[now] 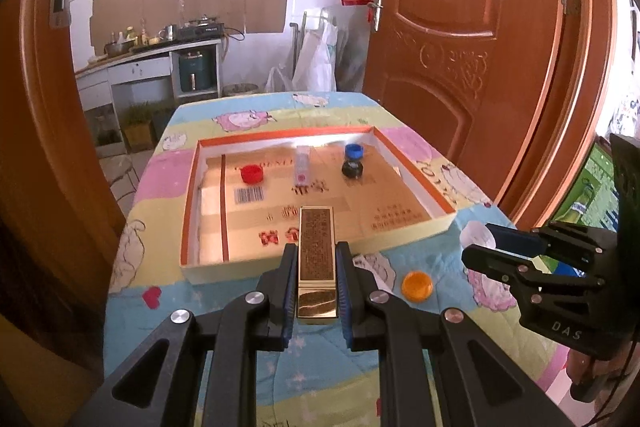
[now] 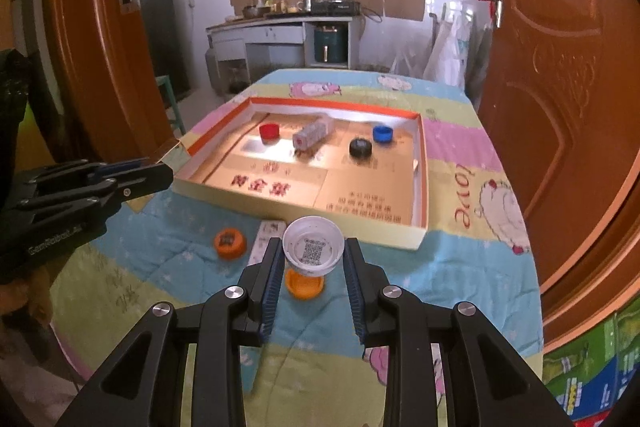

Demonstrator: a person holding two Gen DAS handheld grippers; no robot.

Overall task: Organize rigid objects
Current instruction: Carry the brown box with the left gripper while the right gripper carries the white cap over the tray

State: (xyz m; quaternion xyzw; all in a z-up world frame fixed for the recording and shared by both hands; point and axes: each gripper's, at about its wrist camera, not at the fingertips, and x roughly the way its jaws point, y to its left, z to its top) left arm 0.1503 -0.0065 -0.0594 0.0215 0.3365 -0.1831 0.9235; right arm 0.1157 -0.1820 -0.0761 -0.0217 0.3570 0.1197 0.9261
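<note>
- Left gripper (image 1: 316,255): jaws clamped on a gold rectangular box (image 1: 316,259), held lengthwise between the blue pads. The box's far end reaches over the near wall of the shallow cardboard tray (image 1: 192,187).
- Right gripper (image 2: 310,251): jaws closed on a white cap (image 2: 313,246), its open side facing the camera, a QR code printed inside. Held above the tablecloth, just short of the tray's near wall.
- Directly under the white cap, an orange cap (image 2: 304,285) lies on the patterned tablecloth (image 2: 460,267).
- A second orange cap (image 2: 229,243) sits to the left of it; a white flat box (image 2: 266,241) lies between that cap and the right gripper's left finger, partly hidden.
- Tray contents, far half: red cap (image 1: 252,174) on the left, a small clear-and-white box (image 1: 302,165) in the middle, a black cap (image 2: 360,148) and a blue cap (image 2: 383,133) on the right, close together. In the left wrist view the blue one appears stacked on the black; the right wrist view shows them side by side.
- Tray stands mid-table, orange inner rim, printed cardboard floor.
- Brown wooden door (image 1: 460,47) stands open on the right.
</note>
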